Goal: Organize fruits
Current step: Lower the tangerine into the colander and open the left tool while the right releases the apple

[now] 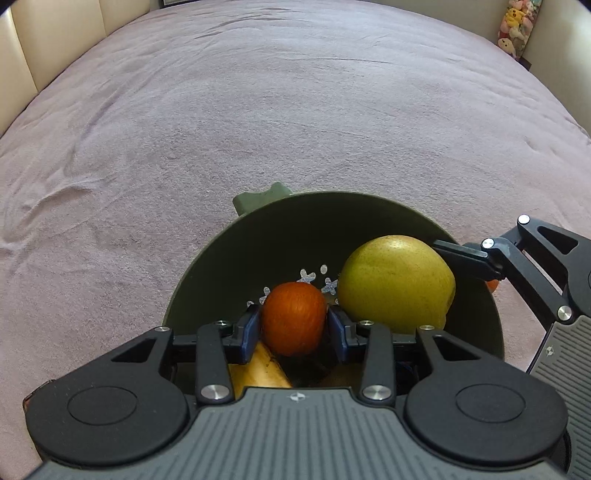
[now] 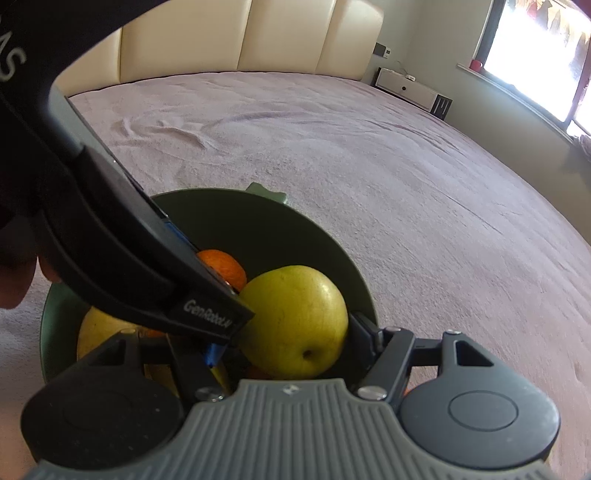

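A dark green bowl [image 1: 207,251] [image 2: 332,240] sits on the bed. My left gripper [image 1: 293,326] is shut on a small orange [image 1: 293,317] [image 2: 225,267] over the bowl's middle, one blue pad on each side. My right gripper [image 2: 291,332] is shut on a large yellow-green apple [image 2: 295,321] [image 1: 395,284] just to the orange's right, inside the bowl. In the left wrist view only one of its fingers [image 1: 461,256] shows. The left gripper's black body [image 2: 140,266] hides the right gripper's left finger. More yellow fruit [image 2: 99,328] [image 1: 262,365] lies lower in the bowl.
The bowl rests on a pink bedspread [image 1: 258,110] that spreads far beyond it. A cream padded headboard [image 2: 258,40] stands behind. Plush toys [image 1: 517,26] sit at one corner; a white cabinet [image 2: 406,86] stands beside the bed. A hand [image 2: 14,280] shows at the left.
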`<state>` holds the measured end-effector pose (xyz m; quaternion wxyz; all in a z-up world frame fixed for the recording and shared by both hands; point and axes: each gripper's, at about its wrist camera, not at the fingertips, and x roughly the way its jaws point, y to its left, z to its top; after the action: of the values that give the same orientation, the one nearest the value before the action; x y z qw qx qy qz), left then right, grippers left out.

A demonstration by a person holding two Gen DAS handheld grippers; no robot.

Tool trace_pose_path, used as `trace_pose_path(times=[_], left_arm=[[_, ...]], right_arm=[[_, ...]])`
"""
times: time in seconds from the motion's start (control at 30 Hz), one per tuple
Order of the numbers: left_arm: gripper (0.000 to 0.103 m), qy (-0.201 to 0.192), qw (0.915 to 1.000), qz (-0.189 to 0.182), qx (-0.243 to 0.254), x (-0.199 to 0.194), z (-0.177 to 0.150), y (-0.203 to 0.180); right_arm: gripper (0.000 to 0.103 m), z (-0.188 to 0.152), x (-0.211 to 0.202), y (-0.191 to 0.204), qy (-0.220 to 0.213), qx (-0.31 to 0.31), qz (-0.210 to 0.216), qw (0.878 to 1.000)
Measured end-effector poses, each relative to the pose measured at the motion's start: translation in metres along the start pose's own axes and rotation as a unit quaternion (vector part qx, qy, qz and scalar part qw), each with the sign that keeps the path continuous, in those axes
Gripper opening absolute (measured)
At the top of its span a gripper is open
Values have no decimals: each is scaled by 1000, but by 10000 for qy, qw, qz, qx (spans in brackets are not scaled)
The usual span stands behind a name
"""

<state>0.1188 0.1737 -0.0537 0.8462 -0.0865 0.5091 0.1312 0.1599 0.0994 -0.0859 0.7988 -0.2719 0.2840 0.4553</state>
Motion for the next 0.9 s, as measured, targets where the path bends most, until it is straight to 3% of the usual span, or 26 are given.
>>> trace_pose_path(times=[0.6, 0.9], left_arm=[[42, 0, 9996, 184, 214, 2, -1, -9], [51, 14, 9988, 375, 316, -4, -1, -15]], right_arm=[[64, -10, -11, -3, 123, 126, 66, 9998], [67, -9, -16, 1, 73, 11, -92, 9999]])
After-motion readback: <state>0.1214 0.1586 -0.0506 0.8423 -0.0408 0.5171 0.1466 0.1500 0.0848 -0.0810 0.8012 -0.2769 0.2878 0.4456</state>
